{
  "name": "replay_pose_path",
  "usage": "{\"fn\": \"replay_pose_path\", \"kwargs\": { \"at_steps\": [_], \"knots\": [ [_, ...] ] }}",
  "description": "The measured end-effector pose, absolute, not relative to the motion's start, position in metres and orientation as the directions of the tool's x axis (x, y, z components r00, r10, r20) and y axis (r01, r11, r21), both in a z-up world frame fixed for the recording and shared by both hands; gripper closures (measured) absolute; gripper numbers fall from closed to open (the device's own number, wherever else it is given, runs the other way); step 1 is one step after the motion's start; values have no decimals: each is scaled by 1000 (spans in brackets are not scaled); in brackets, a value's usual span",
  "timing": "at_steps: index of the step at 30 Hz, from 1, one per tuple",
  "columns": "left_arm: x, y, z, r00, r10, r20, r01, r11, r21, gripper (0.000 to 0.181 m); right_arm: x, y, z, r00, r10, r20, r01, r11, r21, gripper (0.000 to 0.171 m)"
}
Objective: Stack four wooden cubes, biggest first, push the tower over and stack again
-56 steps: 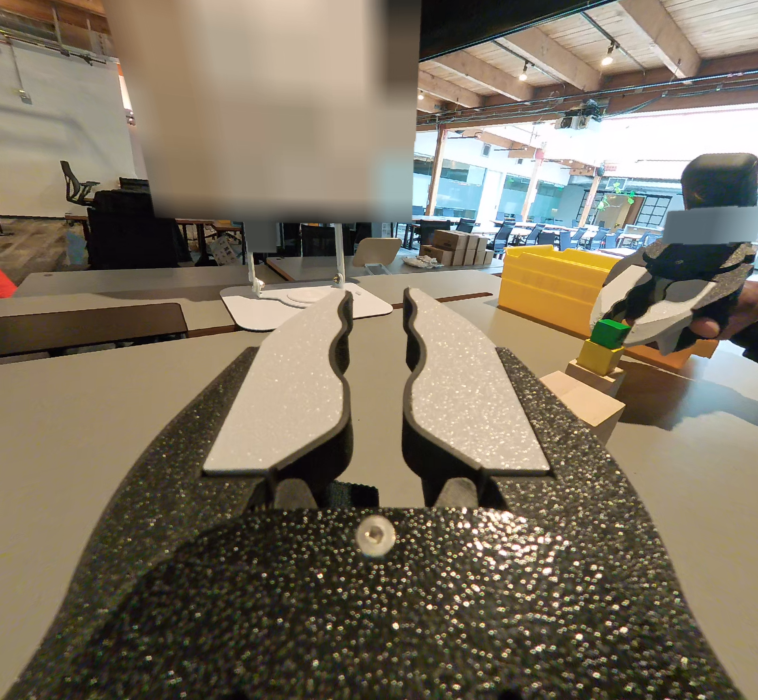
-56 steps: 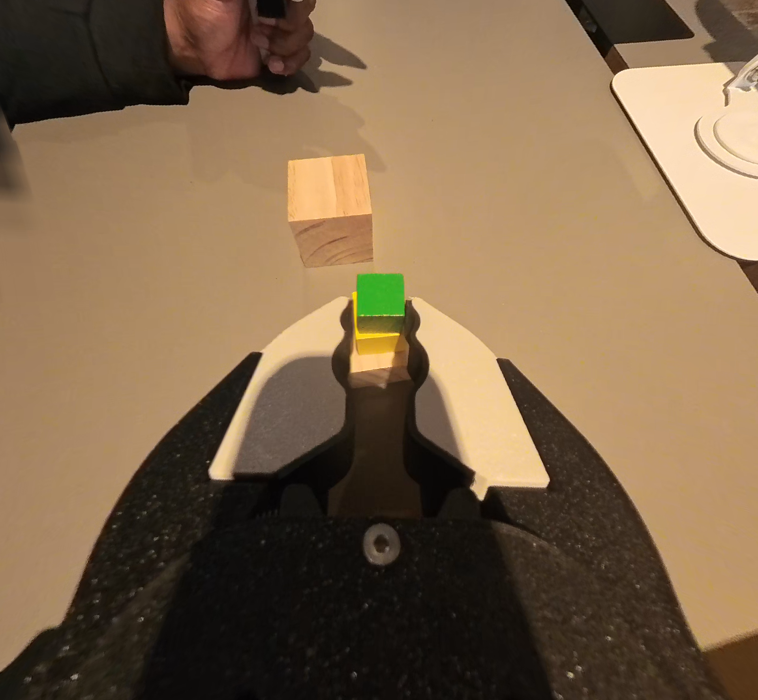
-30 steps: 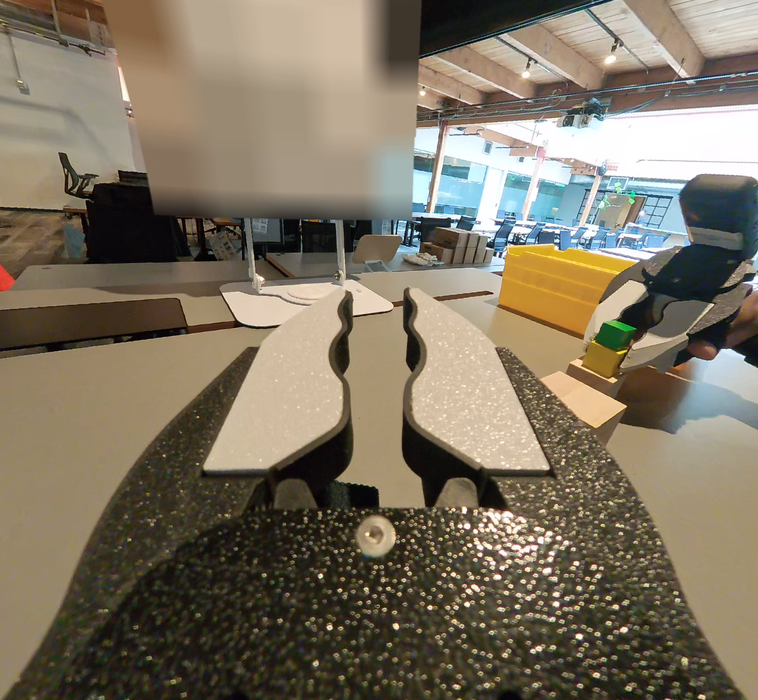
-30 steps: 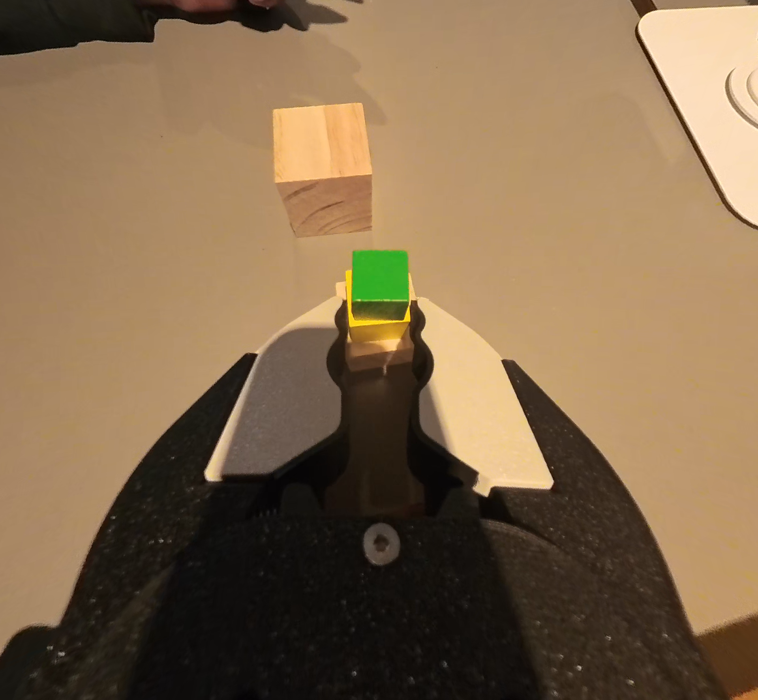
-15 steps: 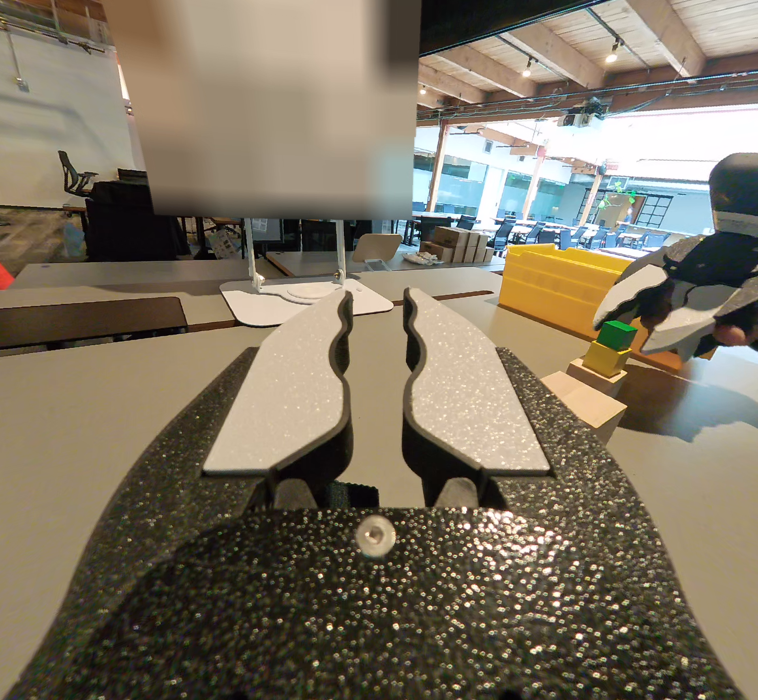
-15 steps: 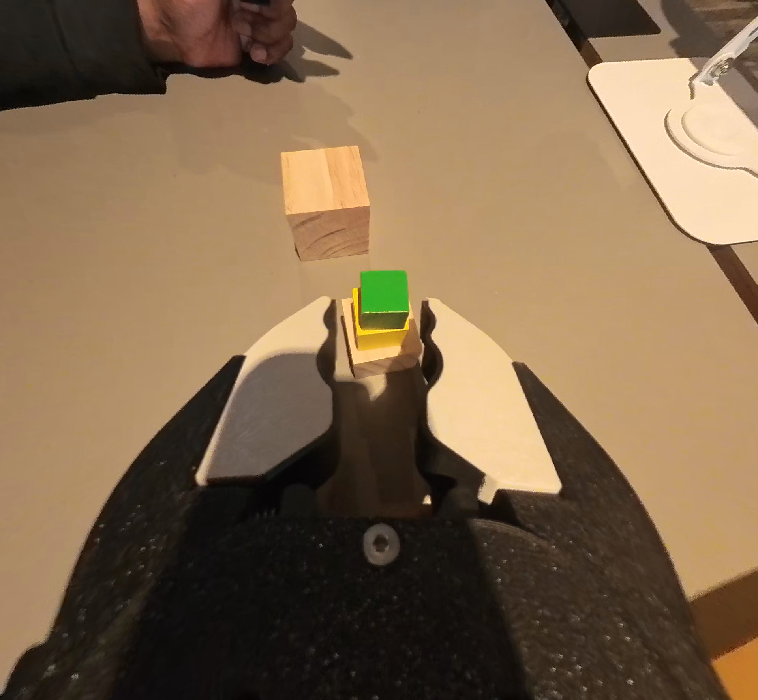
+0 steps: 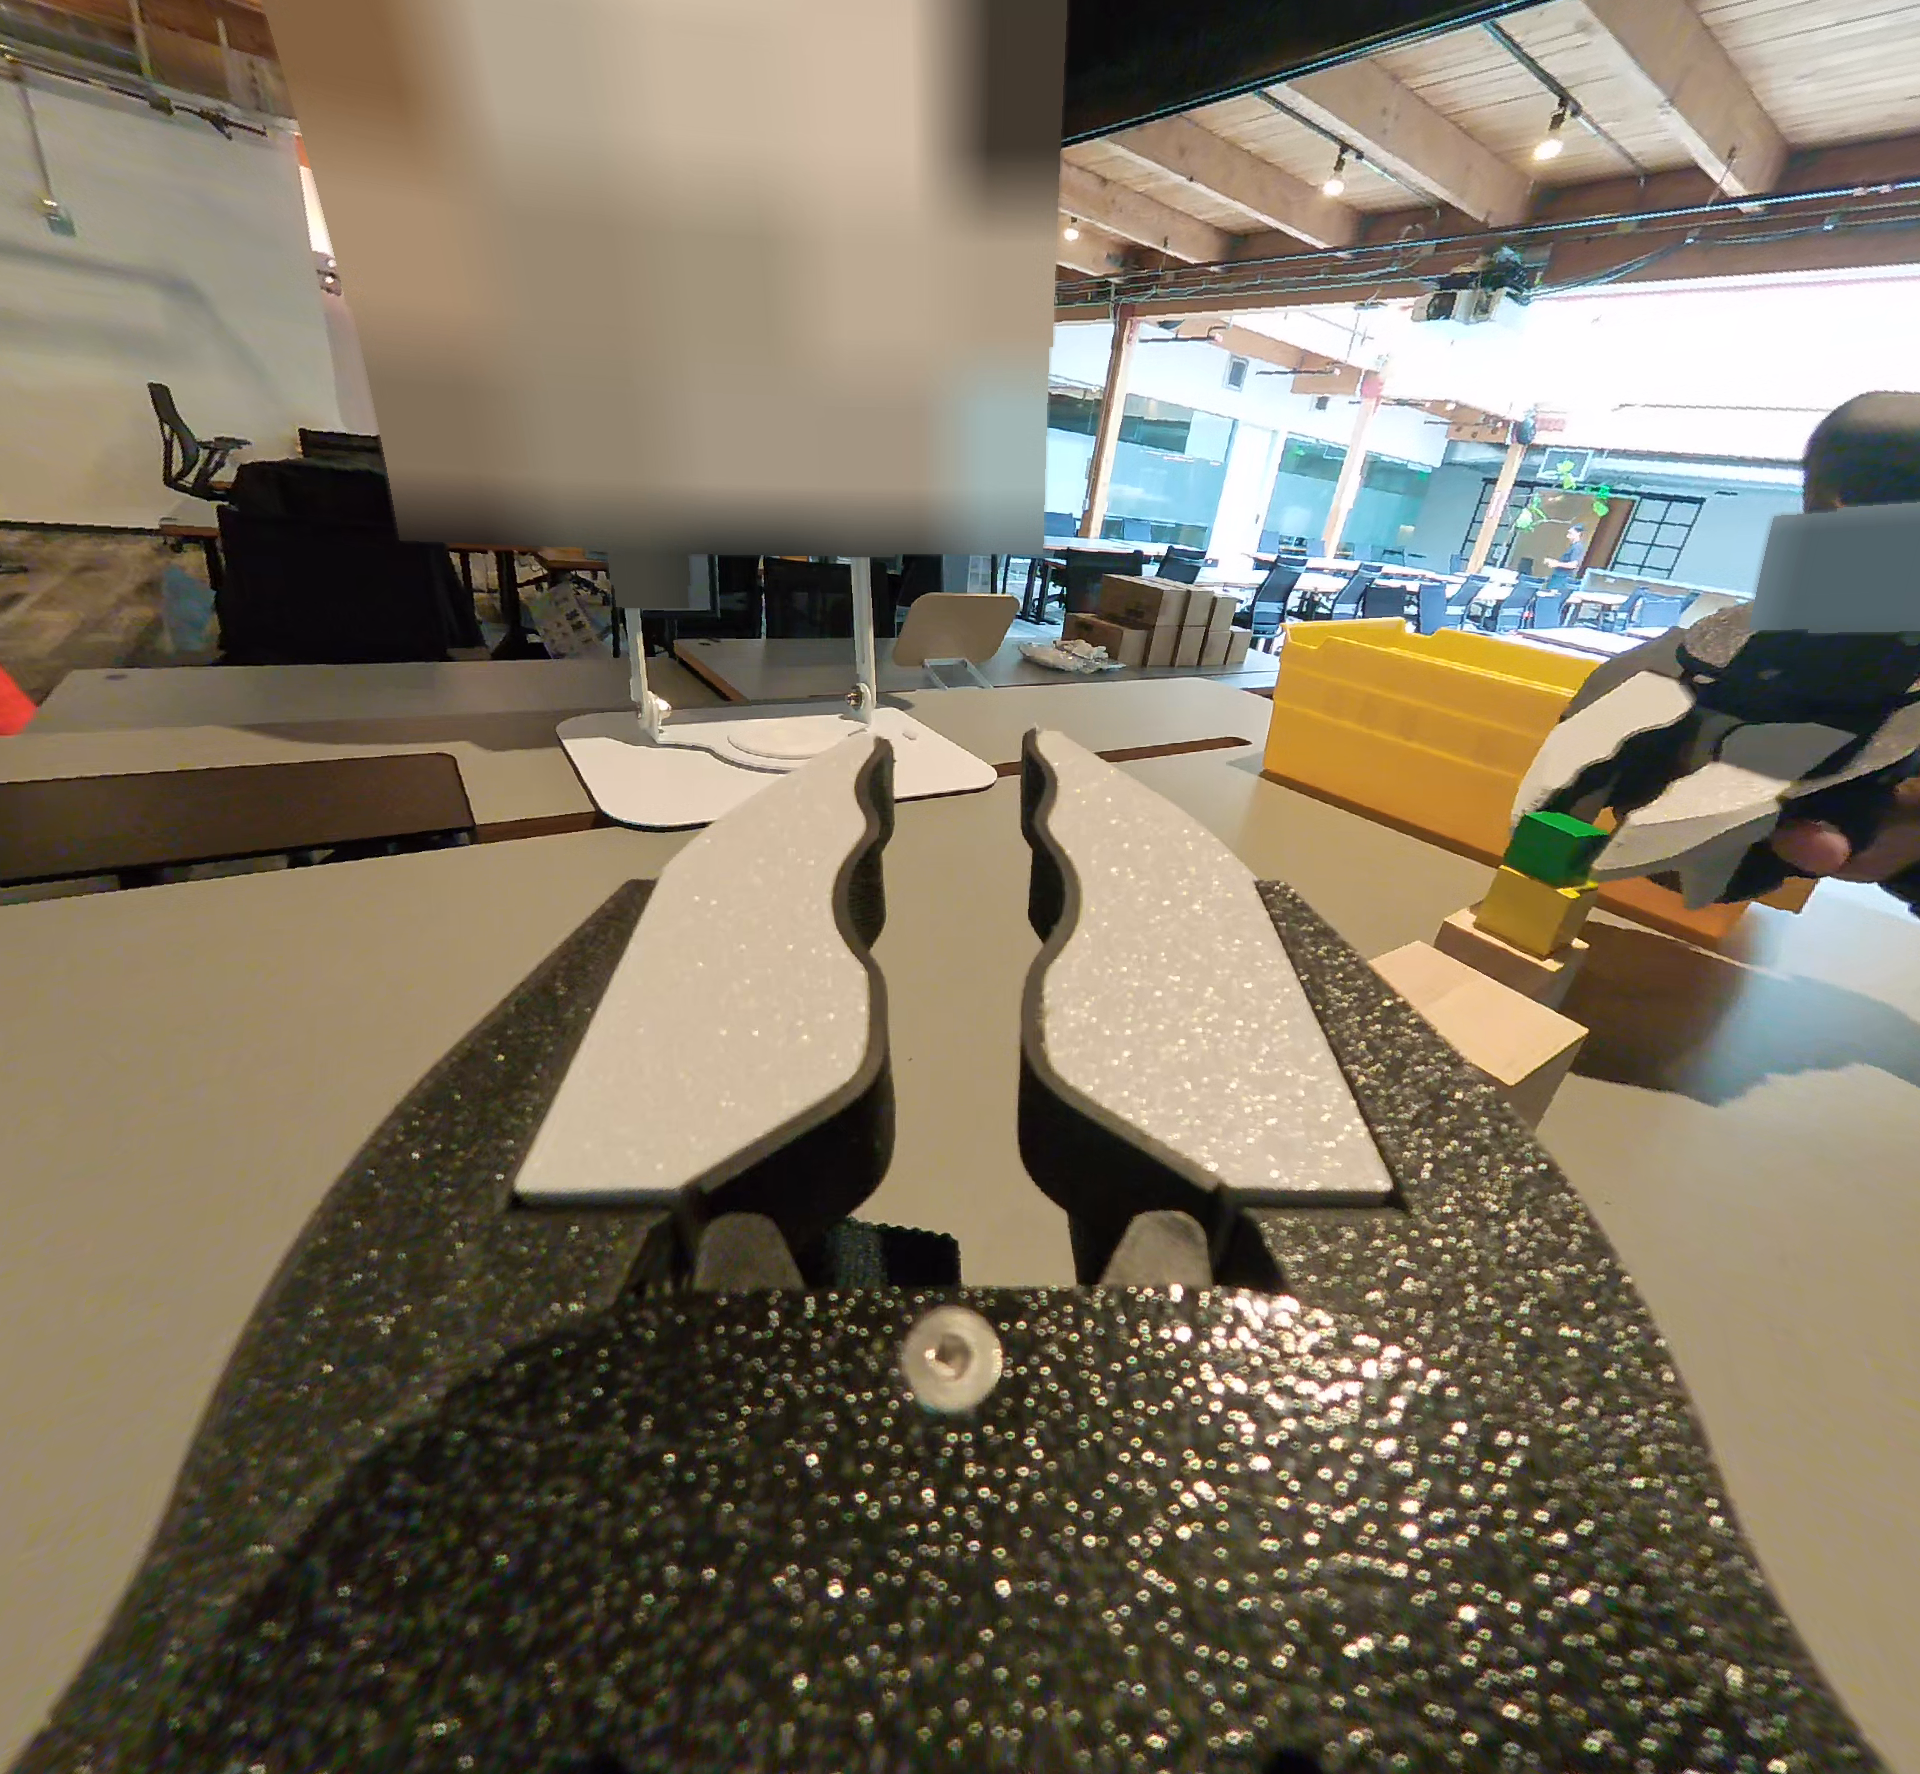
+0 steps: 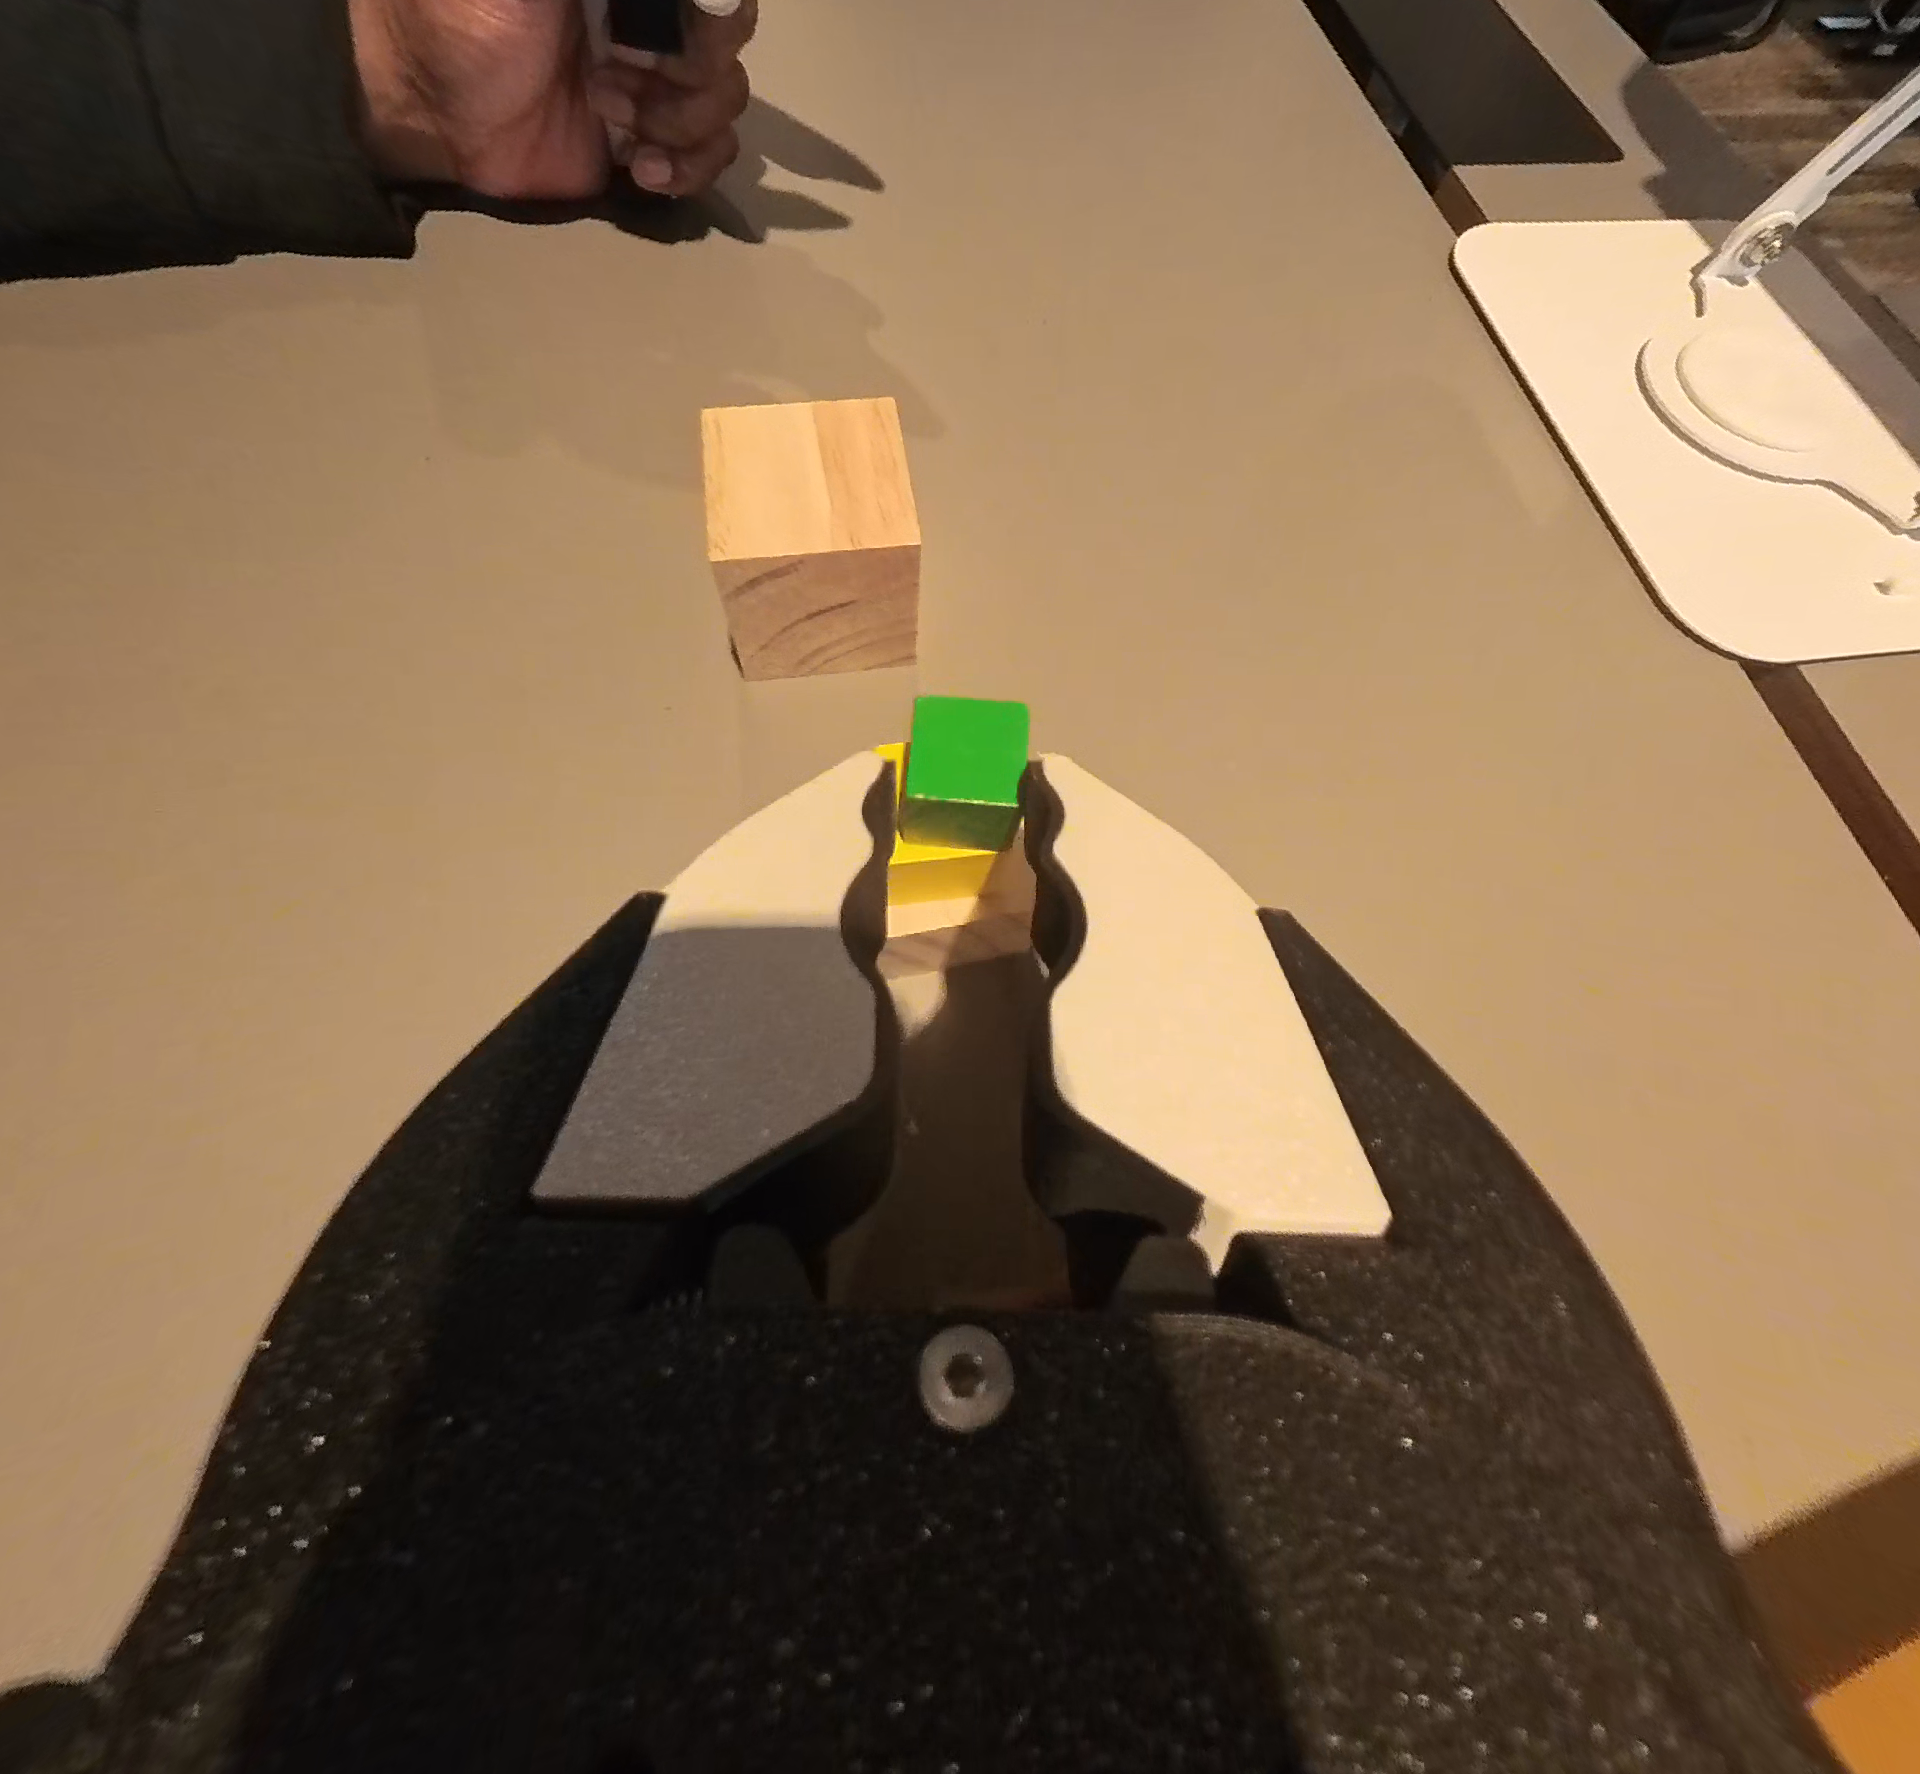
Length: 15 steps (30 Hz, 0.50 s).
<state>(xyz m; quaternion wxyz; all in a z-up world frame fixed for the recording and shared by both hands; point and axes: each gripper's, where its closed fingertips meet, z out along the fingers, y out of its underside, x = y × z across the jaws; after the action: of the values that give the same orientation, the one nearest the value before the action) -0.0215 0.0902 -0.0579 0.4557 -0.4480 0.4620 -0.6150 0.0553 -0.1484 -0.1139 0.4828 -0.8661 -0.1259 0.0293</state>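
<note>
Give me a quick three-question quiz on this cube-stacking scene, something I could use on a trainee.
1. True or false: the big plain cube is the base of the small stack.
2. Which cube sits between the fingertips of the right gripper? A) the yellow one B) the green cube C) the big plain one
3. Fill in: the left gripper holds nothing and its jaws are ____.

Key: 1. False, it stands alone on the table, beyond the stack. 2. B. 3. open.
</note>
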Motion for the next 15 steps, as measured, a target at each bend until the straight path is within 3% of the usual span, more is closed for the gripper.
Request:
{"fn": "replay_pose_path", "kwargs": {
  "at_steps": [1,15],
  "knots": [
    [-21,90,-58,-183,-974,130,146,-158,-977,159,54,-148,-113,965,252,69,190,-495,-848,149],
    [-21,90,-58,-185,-974,130,149,-158,-976,159,53,-148,-111,953,297,58,194,-455,-869,150]
  ]
}}
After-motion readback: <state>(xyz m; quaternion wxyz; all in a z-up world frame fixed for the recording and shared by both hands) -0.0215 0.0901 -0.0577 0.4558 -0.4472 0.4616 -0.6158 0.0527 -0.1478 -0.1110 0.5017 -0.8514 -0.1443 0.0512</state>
